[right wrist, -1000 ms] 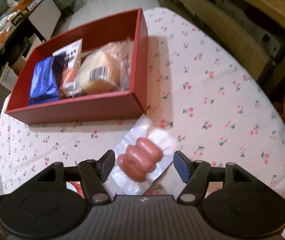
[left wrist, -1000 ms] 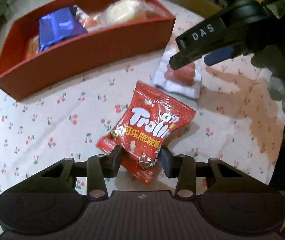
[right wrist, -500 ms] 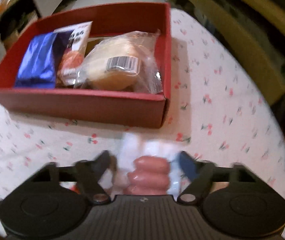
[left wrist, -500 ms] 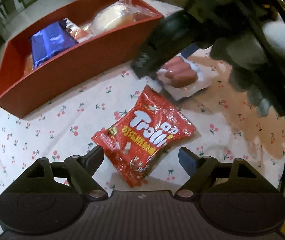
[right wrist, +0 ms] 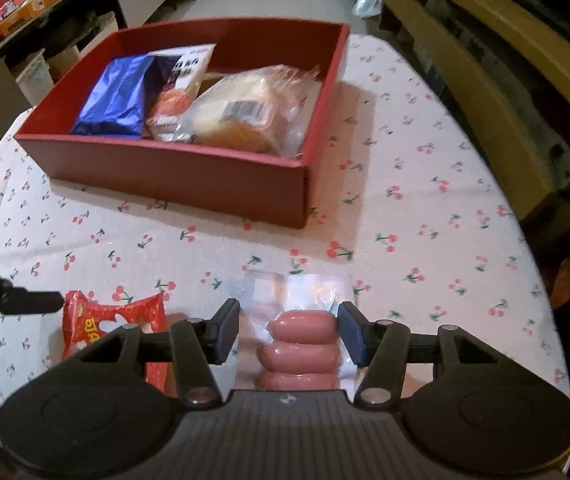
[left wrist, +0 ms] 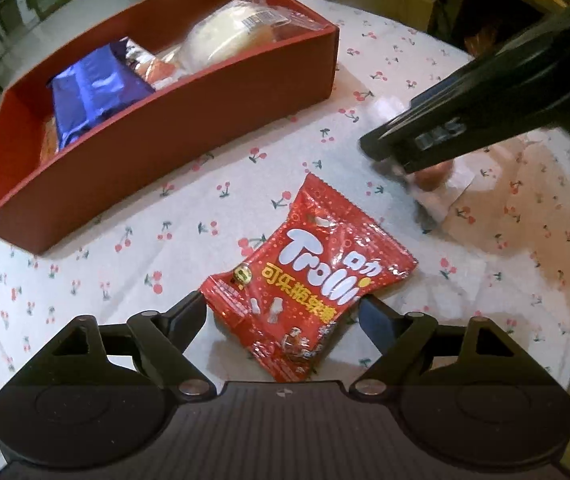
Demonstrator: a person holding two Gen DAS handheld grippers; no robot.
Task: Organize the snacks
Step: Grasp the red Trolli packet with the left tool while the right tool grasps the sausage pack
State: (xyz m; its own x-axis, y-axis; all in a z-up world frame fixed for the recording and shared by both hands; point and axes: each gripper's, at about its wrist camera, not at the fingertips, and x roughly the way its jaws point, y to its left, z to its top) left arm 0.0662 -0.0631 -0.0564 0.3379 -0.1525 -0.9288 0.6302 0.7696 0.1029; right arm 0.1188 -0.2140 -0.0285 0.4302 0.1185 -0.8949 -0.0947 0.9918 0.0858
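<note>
A red Trolli candy bag (left wrist: pixel 309 280) lies flat on the cherry-print tablecloth, its near end between the fingers of my open left gripper (left wrist: pixel 283 312); it also shows in the right wrist view (right wrist: pixel 113 328). A clear pack of pink sausages (right wrist: pixel 297 340) lies between the fingers of my open right gripper (right wrist: pixel 289 332), the right pad touching it. The right gripper (left wrist: pixel 465 128) also shows in the left wrist view, covering the sausage pack (left wrist: pixel 433 178). A red box (right wrist: pixel 189 176) behind holds a blue packet (right wrist: pixel 117 96), a bread bag (right wrist: pixel 245 116) and another snack.
The tablecloth (right wrist: pixel 425 220) covers a rounded table whose edge runs close on the right. A wooden bench (right wrist: pixel 485 60) stands beyond it. Shelves and boxes (right wrist: pixel 13 4) stand at the far left. The left gripper's fingertip (right wrist: pixel 25 304) shows at the left of the right wrist view.
My left gripper opened and let go of the Trolli bag, which lies on the table. My right gripper moved down over the sausage pack and narrowed around it.
</note>
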